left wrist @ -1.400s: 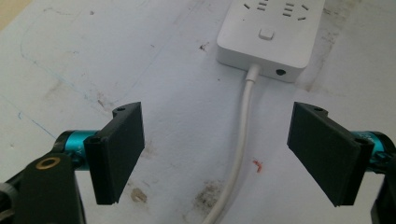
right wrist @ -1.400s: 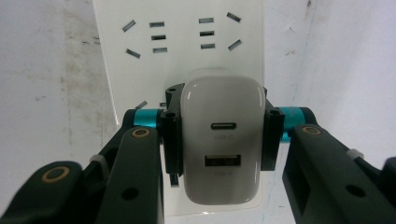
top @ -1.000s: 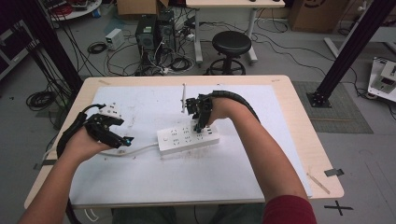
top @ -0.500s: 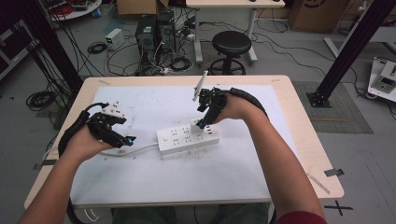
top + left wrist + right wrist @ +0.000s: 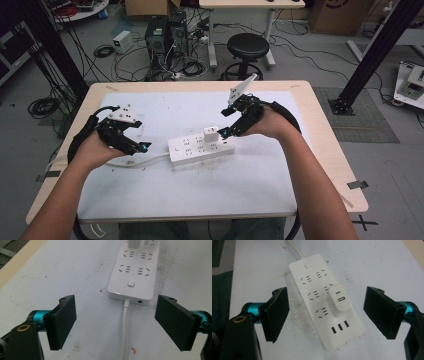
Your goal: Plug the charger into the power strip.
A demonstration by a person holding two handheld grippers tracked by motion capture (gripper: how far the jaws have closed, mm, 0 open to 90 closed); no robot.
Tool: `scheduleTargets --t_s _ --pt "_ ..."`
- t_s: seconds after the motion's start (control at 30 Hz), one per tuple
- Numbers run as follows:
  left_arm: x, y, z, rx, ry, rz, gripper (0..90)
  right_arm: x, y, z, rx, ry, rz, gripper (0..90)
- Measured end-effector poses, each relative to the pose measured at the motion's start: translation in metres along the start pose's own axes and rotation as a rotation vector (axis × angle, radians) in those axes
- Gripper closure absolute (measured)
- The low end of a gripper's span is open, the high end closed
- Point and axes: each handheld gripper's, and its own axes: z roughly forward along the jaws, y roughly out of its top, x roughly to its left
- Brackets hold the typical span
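Right gripper (image 5: 325,312): jaws spread wide, have just been opening, nothing pressed between them. Below them a white power strip (image 5: 312,292) lies diagonal on the white worktop (image 5: 374,262). A white charger (image 5: 339,300) is plugged into the strip near its USB end. The strip's cable (image 5: 293,247) runs off the top edge.

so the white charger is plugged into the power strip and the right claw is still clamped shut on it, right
Not quite. The white charger is plugged into the power strip, but the right claw is not clamped on it: its jaws have just been opening and stand wide, clear of the charger. The right gripper view shows this.
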Motion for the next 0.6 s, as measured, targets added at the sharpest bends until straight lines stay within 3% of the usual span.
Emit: scheduleTargets --t_s 0.17,0.33,0.37,0.6 --pt "0.001 0.001 0.001 -0.038 -0.035 -0.008 16.1 0.015 -0.012 -0.011 -0.068 -0.012 0.013 18.7" --pt "0.003 0.001 0.004 -0.036 -0.034 0.006 15.4 0.023 -0.022 -0.019 -0.112 -0.03 0.029 18.7" --pt "0.003 0.001 0.004 -0.034 -0.031 0.008 15.5 0.025 -0.03 -0.022 -0.144 -0.05 0.029 18.7" --pt "0.004 0.002 0.004 -0.059 -0.024 0.007 15.4 0.026 -0.045 -0.029 -0.169 -0.062 0.081 18.7"
